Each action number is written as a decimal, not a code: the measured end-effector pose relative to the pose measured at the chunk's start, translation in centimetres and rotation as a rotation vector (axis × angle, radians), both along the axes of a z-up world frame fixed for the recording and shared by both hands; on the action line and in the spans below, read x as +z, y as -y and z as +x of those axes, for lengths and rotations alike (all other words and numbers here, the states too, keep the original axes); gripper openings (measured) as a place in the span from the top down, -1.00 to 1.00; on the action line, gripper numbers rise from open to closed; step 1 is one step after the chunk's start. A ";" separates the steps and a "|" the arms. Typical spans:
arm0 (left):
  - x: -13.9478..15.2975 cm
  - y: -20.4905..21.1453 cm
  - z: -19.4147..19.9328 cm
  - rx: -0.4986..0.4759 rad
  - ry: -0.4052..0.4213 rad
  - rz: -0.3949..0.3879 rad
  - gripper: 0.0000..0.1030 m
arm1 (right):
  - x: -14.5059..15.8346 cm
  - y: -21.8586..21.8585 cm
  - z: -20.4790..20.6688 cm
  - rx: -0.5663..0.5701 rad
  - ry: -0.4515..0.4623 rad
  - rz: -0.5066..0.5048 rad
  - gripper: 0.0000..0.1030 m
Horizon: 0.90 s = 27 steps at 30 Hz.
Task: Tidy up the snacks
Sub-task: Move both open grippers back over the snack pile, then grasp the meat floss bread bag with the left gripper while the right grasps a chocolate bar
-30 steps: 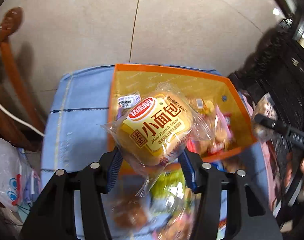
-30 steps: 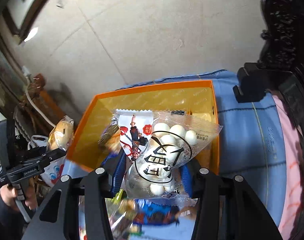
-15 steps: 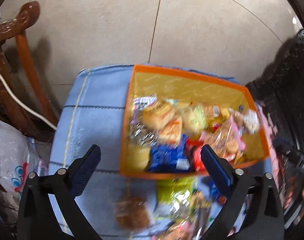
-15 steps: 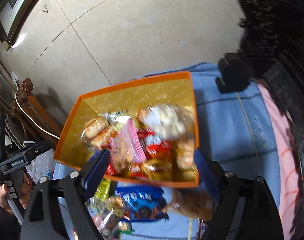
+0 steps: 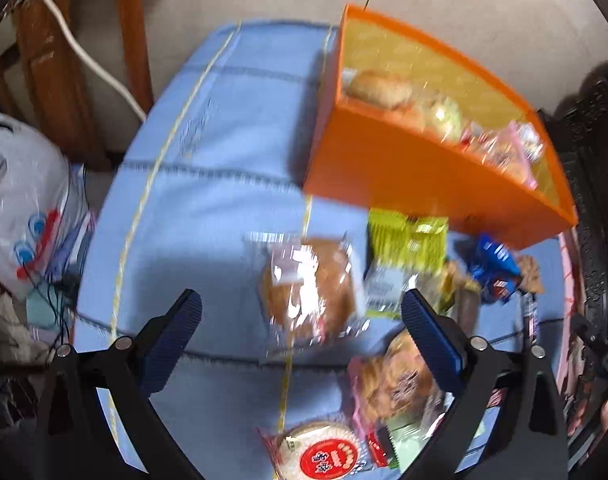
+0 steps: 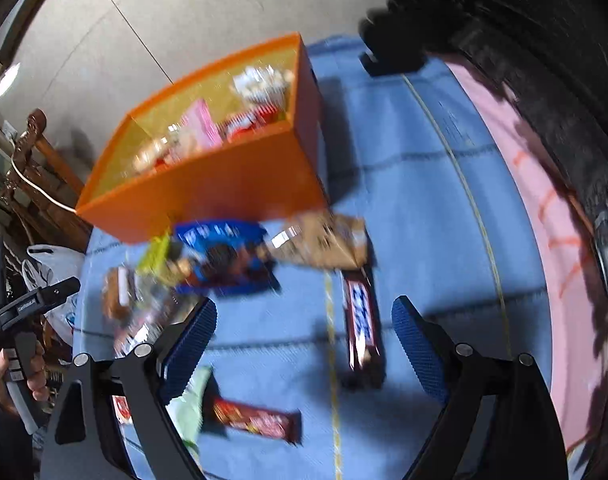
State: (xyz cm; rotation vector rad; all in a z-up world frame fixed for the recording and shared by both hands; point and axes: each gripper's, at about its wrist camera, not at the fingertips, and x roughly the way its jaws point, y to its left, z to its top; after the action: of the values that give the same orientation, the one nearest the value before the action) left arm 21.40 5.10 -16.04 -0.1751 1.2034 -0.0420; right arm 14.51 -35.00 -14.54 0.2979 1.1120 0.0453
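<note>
An orange box (image 5: 431, 178) (image 6: 208, 196) holding several wrapped snacks stands on the blue cloth. My left gripper (image 5: 302, 318) is open above a brown bun in clear wrap (image 5: 309, 292), which lies between its spread fingers without touching the pads. Loose snacks lie beside it: a yellow-green pack (image 5: 405, 246), a blue cookie pack (image 5: 495, 264) and a pink-wrapped pastry (image 5: 395, 384). My right gripper (image 6: 304, 322) is open over a dark chocolate bar (image 6: 361, 324). A blue cookie pack (image 6: 220, 256) and a brown packet (image 6: 323, 240) lie in front of the box.
A red-brown bar (image 6: 256, 420) and a round cake with a red label (image 5: 319, 456) lie near the front. A wooden chair (image 5: 64, 60) with a white cable and a plastic bag (image 5: 20, 208) stand left. Dark carved furniture (image 6: 543, 60) borders the right. A hand (image 6: 8, 376) holds the other gripper's handle.
Both grippers let go of their packs, the yellow bread and the white-ball bag, into the orange box, opened wide, and moved back and down over the loose snacks in front of the box.
</note>
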 end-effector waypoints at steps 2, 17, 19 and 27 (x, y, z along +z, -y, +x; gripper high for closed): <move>-1.1 0.2 -0.2 0.008 -0.018 0.023 -0.90 | -0.8 0.4 -0.5 -0.011 -0.019 0.006 -0.74; -7.4 2.2 3.2 0.095 -0.172 0.123 -0.90 | -3.3 1.5 0.0 0.004 -0.087 -0.013 -0.75; -7.8 2.0 3.1 0.098 -0.168 0.104 -0.58 | -3.8 1.5 0.4 -0.001 -0.098 -0.049 -0.78; -7.7 1.1 1.9 0.068 -0.148 0.125 -0.40 | -7.9 -1.0 2.5 0.084 -0.171 -0.241 -0.47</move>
State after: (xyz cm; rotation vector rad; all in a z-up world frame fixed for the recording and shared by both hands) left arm 23.33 3.97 -23.71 -0.1106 1.3429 0.1069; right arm 17.04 -33.98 -22.41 0.0396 1.2861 -0.0404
